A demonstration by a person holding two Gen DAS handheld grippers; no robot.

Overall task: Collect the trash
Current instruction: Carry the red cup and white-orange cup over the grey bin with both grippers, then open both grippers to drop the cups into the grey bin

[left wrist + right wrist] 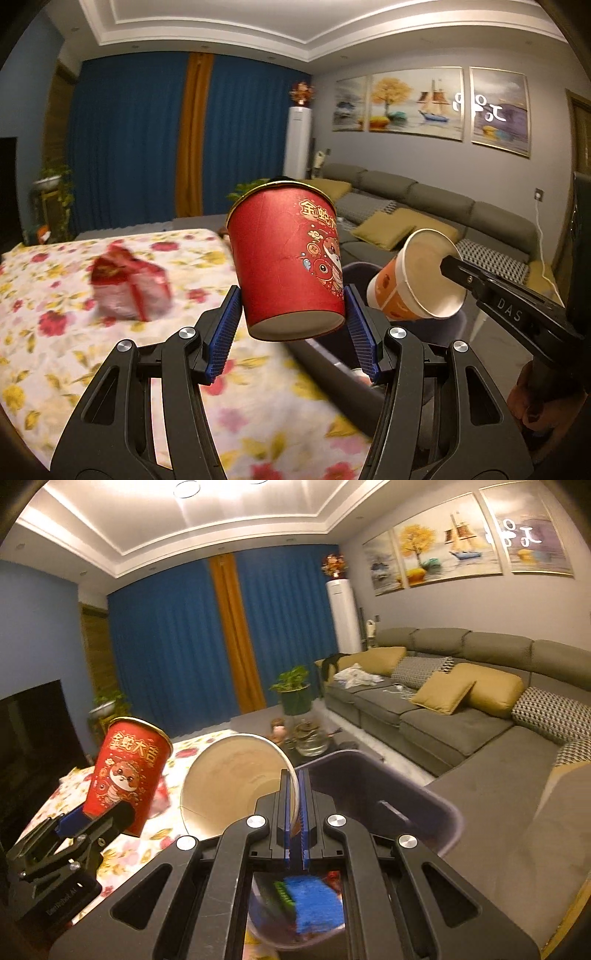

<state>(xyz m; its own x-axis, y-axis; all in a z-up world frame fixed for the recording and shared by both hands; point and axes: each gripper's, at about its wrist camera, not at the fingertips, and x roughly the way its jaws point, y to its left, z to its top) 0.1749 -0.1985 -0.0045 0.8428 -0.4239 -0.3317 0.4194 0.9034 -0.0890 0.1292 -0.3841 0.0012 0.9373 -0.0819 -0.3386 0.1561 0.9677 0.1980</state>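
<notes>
My left gripper [291, 295] is shut on a red paper cup [291, 258] with gold writing and holds it upright in the air over the floral table's right edge; the cup also shows in the right wrist view [125, 771]. My right gripper [294, 805] is shut on the rim of an orange paper cup [236, 786], tilted with its white inside facing the camera, above the dark purple trash bin [406, 797]. In the left wrist view the orange cup [417, 280] hangs over the bin [332, 354]. A red and white wrapper [129, 284] lies on the table.
The table carries a floral cloth [55, 332]. The bin holds blue and green trash [314, 901]. A grey sofa [480, 720] with yellow cushions runs along the right. A glass table with a plant [295, 698] stands beyond. A dark TV [29, 731] is at left.
</notes>
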